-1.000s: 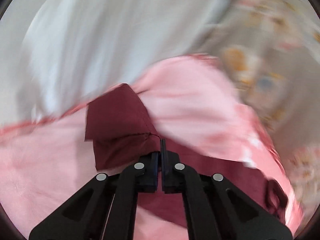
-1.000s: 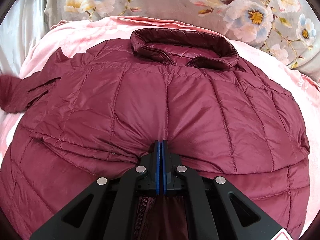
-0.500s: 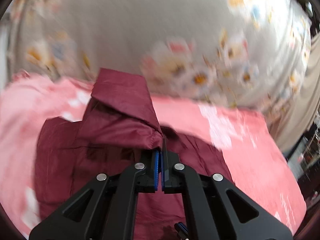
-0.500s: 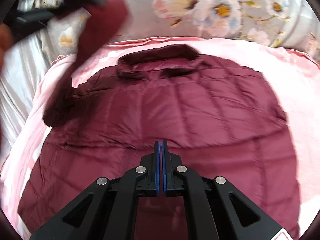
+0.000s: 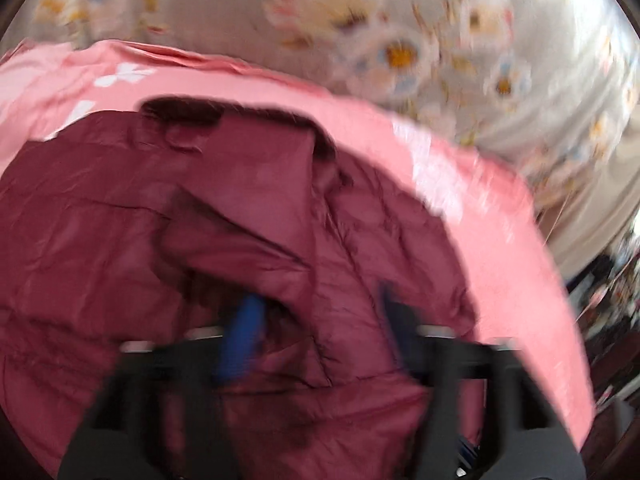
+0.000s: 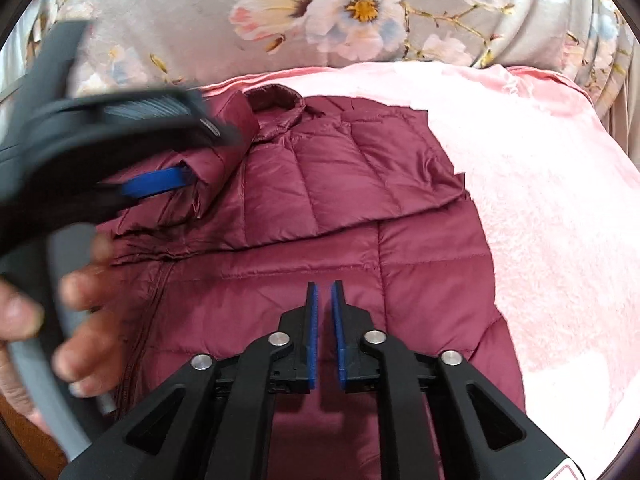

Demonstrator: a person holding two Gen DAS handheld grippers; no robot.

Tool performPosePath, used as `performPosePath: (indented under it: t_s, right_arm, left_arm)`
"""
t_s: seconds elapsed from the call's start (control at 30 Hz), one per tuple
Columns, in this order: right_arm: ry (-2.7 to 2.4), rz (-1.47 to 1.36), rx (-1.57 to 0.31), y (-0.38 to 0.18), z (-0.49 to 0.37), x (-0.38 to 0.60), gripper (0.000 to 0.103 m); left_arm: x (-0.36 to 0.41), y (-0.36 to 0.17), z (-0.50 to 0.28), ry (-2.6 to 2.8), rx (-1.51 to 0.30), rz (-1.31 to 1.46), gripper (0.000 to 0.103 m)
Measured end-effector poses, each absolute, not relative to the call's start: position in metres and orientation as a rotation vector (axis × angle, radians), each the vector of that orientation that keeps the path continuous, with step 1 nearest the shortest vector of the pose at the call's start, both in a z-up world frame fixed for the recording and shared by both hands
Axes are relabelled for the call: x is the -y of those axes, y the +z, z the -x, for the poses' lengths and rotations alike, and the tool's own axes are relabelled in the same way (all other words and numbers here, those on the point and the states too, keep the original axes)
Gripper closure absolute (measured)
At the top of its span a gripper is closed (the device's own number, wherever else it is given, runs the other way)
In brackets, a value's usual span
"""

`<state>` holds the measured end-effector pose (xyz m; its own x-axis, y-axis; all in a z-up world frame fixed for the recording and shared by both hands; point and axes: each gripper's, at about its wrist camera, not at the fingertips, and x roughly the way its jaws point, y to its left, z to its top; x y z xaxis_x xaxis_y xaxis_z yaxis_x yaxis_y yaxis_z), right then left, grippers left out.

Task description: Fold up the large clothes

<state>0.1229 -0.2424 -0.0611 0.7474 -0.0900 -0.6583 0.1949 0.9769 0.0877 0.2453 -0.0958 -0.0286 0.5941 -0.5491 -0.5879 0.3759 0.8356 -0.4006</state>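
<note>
Ahead of both tools and widest of all: grey floral bedding (image 6: 360,12), with a pink blanket (image 6: 540,208) spread below it. Lying flat on that blanket, directly under and ahead of the right gripper (image 6: 323,300): a maroon quilted jacket (image 6: 360,200), collar at the far end, upper part doubled over the lower. Seen blurred from the left gripper (image 5: 316,316), same jacket (image 5: 100,240) beneath its fingers, a sleeve (image 5: 248,220) folded across the chest just ahead. Left gripper spread wide, fabric loose between the blue pads, nothing pinched. Right gripper parted narrowly, hovering over the jacket, holding nothing. To its left: the person's left hand (image 6: 76,320).
</note>
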Motion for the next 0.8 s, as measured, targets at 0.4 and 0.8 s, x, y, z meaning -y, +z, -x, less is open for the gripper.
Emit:
performPosePath:
  t_s: [0.4,0.8]
  right_arm:
    - [-0.062,-0.185,-0.636,-0.024,-0.189,0.231,0.043]
    - [-0.205,-0.306,-0.692,-0.048,-0.23,0.276,0.052]
  left_arm:
    - [-0.135,-0.065,-0.264,-0.194,-0.791,0.705,0.02]
    - [-0.175,-0.101,-0.295,-0.177,-0.83,0.942,0.036]
